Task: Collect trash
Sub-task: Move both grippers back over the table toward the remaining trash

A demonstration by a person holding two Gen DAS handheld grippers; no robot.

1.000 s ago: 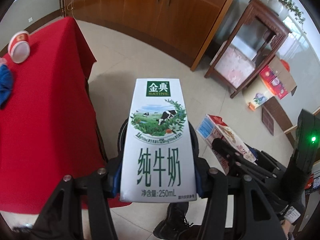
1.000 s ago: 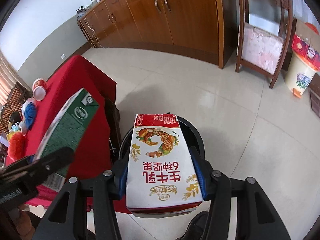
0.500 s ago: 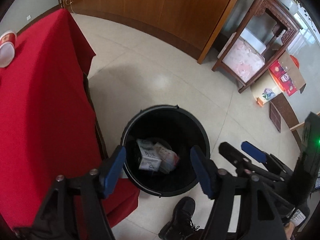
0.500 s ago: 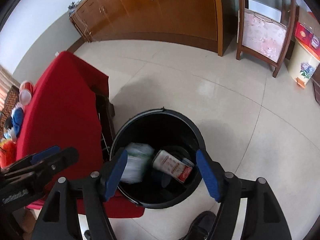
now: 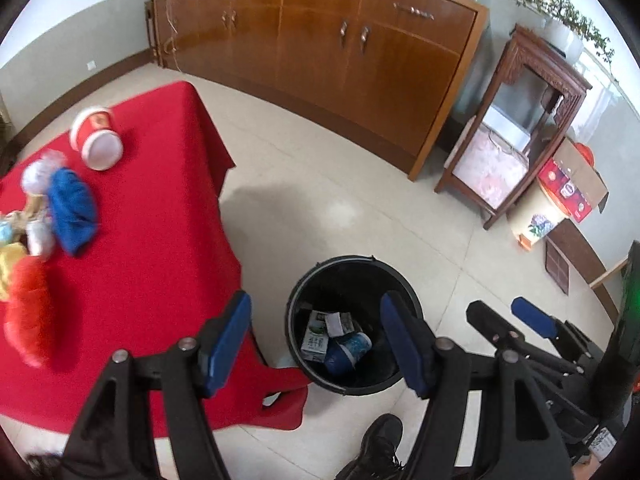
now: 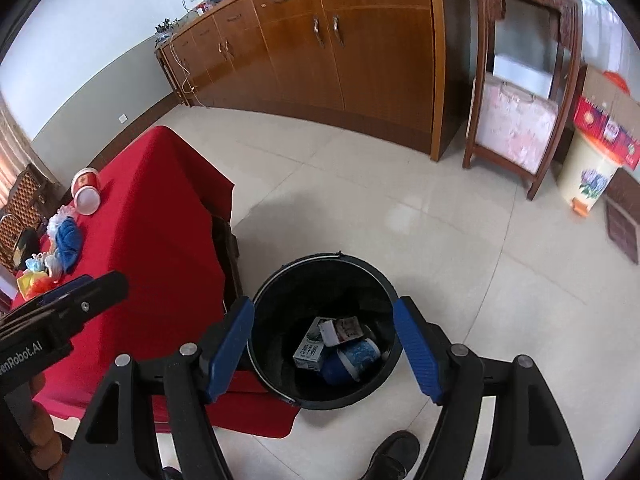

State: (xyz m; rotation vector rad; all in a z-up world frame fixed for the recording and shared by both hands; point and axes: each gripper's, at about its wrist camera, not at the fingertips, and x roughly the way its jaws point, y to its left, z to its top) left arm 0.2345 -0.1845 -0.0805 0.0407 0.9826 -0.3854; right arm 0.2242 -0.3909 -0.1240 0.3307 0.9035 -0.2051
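With both loads dropped, left gripper (image 5: 316,340) gapes wide and empty above black bin (image 5: 296,304) | right gripper (image 6: 324,346) likewise wide, empty | milk cartons (image 6: 310,346) lie inside bin beside blue cup (image 6: 352,360) | red paper cup (image 5: 96,144) remains on red-clothed table (image 5: 160,220), likely next pickup.

My left wrist camera looks down and forward along my left gripper (image 5: 316,338), from above the bin (image 5: 298,300). My right one, past my right gripper (image 6: 323,344), faces likewise. Both share bin (image 6: 276,280), red bench (image 5: 160,216) (image 6: 160,216), cabinet (image 5: 320,60) (image 6: 320,48).
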